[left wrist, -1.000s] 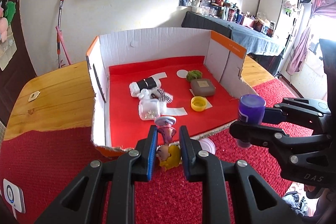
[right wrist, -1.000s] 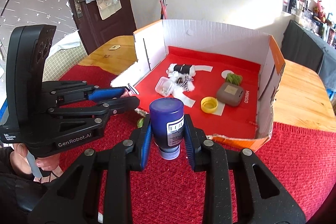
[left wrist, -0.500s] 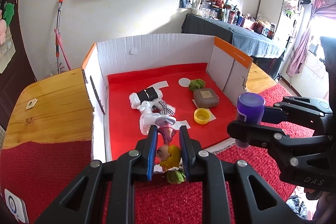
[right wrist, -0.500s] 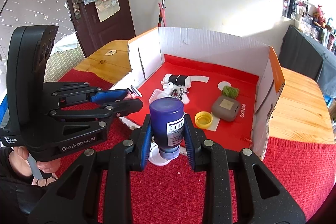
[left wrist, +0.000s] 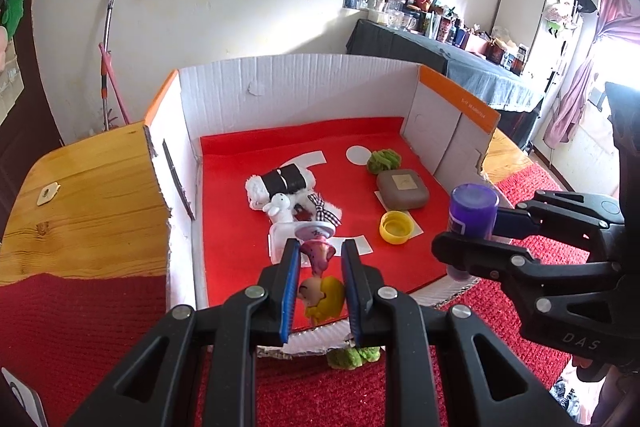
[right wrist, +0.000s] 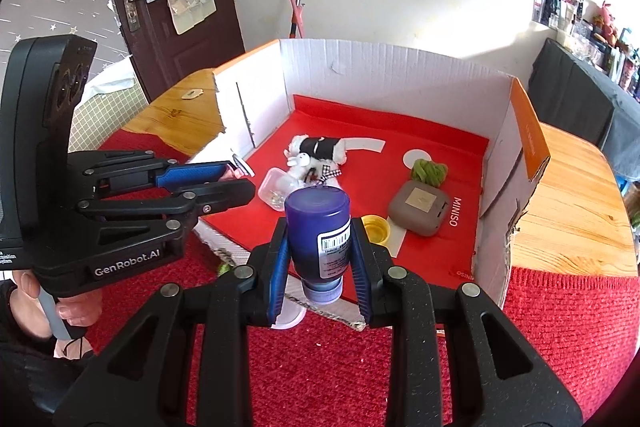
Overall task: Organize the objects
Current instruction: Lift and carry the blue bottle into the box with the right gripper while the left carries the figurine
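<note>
Two grippers are loaded at once, both at the near open edge of the white corrugated cardboard box with orange-trimmed flaps [left wrist: 296, 89], whose floor is lined in red. Left gripper [left wrist: 320, 279]: jaws pinching a small plastic cartoon figurine with a yellow body and a pink top [left wrist: 320, 283], held just over the box's near lip. Right gripper [right wrist: 320, 247]: jaws pressed on a dark purple plastic bottle with a white barcode label [right wrist: 320, 227], inverted, cap downward, hanging above the near lip on the right side. Already on the red floor: a white fluffy roll with a black band [left wrist: 280, 183] at centre, a white plush toy with a checked bow [left wrist: 304, 205] just nearer, a clear plastic container [right wrist: 276, 189], a yellow plastic cap [left wrist: 396, 227], a grey-brown rounded case [left wrist: 402, 189] and a green knitted scrunchie [left wrist: 384, 161] toward the far right. Another green fuzzy item [left wrist: 352, 355] lies outside on the red carpet, near. Handling judgement: figurine looks light, rigid, uneven in shape, so prone to twist in a narrow pinch; grip across the body suits it. Bottle is smooth-walled and likely heavier if filled; mid-body hold on the label seems sound, but set down inverted it would probably topple.
</note>
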`<control>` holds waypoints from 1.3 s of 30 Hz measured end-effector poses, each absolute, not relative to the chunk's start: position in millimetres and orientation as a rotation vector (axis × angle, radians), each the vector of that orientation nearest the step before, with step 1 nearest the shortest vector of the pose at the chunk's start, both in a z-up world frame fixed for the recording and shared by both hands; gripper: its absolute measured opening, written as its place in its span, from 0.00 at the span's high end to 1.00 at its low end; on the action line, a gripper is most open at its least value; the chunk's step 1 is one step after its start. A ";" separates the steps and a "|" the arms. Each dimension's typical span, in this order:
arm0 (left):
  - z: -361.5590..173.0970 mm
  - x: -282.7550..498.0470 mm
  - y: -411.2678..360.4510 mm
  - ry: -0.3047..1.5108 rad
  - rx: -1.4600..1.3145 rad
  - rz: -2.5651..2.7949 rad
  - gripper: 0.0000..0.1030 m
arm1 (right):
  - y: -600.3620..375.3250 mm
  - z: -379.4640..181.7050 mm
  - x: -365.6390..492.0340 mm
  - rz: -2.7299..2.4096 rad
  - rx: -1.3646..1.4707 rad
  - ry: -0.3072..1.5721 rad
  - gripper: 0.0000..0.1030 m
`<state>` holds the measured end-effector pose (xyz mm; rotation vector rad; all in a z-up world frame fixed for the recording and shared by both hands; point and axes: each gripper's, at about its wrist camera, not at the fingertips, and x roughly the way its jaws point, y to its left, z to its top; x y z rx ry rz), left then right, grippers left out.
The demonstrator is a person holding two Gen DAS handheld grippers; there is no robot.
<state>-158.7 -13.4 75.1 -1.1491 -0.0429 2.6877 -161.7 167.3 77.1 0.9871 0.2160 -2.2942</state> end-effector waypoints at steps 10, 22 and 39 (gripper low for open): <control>59.7 -169.7 -12.1 -0.047 -1.200 2.653 0.79 | 166.8 59.4 -177.0 -2.291 1.068 0.223 0.74; 46.0 -180.4 -9.8 -0.049 -1.245 2.619 0.79 | 161.0 43.7 -189.8 -2.248 1.133 0.218 0.74; 38.7 -187.9 -6.1 -0.047 -1.278 2.582 0.79 | 156.2 28.7 -205.6 -2.207 1.186 0.203 0.74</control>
